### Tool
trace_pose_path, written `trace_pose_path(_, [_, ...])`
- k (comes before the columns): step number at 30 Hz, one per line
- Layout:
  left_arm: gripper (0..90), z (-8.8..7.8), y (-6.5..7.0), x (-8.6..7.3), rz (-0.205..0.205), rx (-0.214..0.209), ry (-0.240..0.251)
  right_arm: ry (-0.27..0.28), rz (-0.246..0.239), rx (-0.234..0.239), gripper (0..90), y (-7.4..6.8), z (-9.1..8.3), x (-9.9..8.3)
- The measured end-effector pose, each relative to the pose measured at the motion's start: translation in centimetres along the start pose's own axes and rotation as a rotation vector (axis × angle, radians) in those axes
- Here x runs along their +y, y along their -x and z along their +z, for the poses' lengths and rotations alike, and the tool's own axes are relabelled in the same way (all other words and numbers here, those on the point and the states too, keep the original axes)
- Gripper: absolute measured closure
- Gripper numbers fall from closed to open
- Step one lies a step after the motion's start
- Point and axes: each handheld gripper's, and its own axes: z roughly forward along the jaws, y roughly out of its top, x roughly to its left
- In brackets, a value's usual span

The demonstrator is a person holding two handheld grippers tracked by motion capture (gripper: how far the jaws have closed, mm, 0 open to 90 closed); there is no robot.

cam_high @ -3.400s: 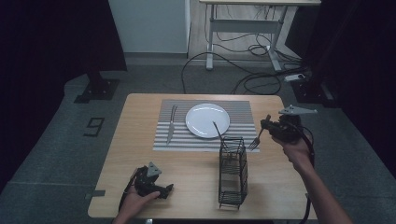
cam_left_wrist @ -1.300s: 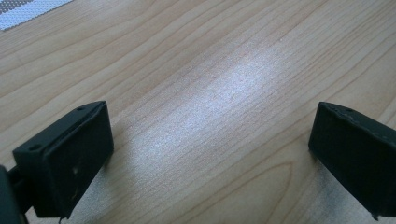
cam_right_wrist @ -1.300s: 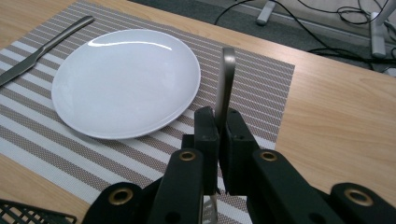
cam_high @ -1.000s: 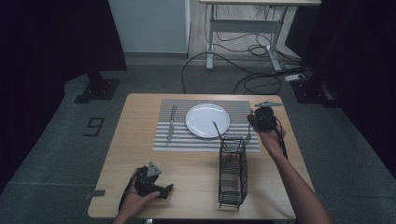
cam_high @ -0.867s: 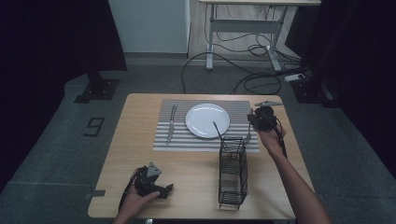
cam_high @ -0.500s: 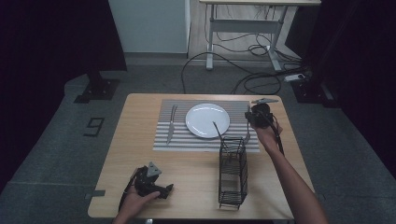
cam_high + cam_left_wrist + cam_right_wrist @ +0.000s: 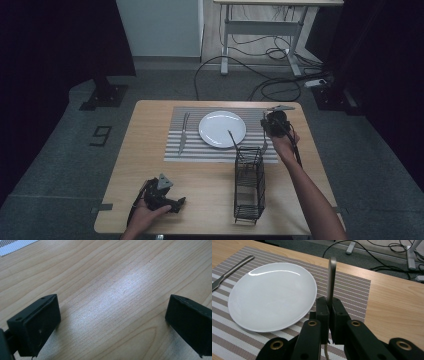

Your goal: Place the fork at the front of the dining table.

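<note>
Where the wooden tabletop (image 7: 150, 150) reaches the lower left of the high view, the left claw (image 7: 162, 197) lies on it under the person's left hand (image 7: 145, 217). In the left gripper view its two black jaws stand wide apart, released, with only bare wood grain between them. Up and to the right, a striped placemat (image 7: 172, 150) crosses the far middle of the tabletop. A piece of cutlery (image 7: 183, 133) lies on the mat's left part, and in the right gripper view it shows at the upper left (image 7: 230, 271), just beside the plate. The white plate (image 7: 222, 128) sits at the middle of the mat. Below and right of the plate stands a black wire basket (image 7: 248, 182) on the bare wood, with a thin utensil handle (image 7: 233, 142) leaning out of its far end toward the plate. At the right of the frame the right claw (image 7: 270, 125) hangs over the mat's right edge, held by the right hand (image 7: 283, 145). In the right gripper view its jaws are clenched on a slim metal utensil (image 7: 331, 277), whose handle rises straight up beside the plate's right rim; which kind of utensil it is cannot be told.
</note>
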Motion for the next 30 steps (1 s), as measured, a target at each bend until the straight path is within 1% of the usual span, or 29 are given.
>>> trace_pose_path(3, [0.0,0.0,0.0,0.0,0.000,0.000,0.000,-0.008,-0.013,-0.001,85.8,-0.3,0.0,-0.1])
trace_pose_path(5, [0.0,0.0,0.0,0.0,0.000,0.000,0.000,-0.039,-0.025,0.005,85.4,-0.4,0.4,-0.4])
trace_pose_path(6, [0.0,0.0,0.0,0.0,0.001,0.000,0.000,-0.029,-0.028,-0.002,85.4,-0.5,0.6,-0.6])
trace_pose_path(8, [0.0,0.0,0.0,0.0,0.000,0.000,-0.001,-0.025,-0.019,-0.001,85.5,-0.4,0.8,-1.0])
trace_pose_path(10, [0.0,0.0,0.0,0.0,0.000,0.000,0.000,-0.041,-0.023,0.000,85.5,-0.3,1.1,-1.2])
trace_pose_path(15, [0.0,0.0,0.0,0.0,0.001,0.000,0.000,-0.065,-0.012,-0.008,85.5,0.0,1.8,-1.6])
trace_pose_path(21, [0.0,0.0,0.0,0.0,0.000,0.000,-0.001,-0.074,-0.015,-0.010,85.8,-0.2,2.3,-2.2])
trace_pose_path(25, [0.0,0.0,0.0,0.0,0.001,0.000,0.000,-0.076,0.004,-0.016,86.1,0.1,2.9,-2.6])
trace_pose_path(30, [0.0,0.0,0.0,0.0,0.000,0.001,-0.001,-0.073,0.047,-0.015,86.1,0.8,3.4,-2.8])
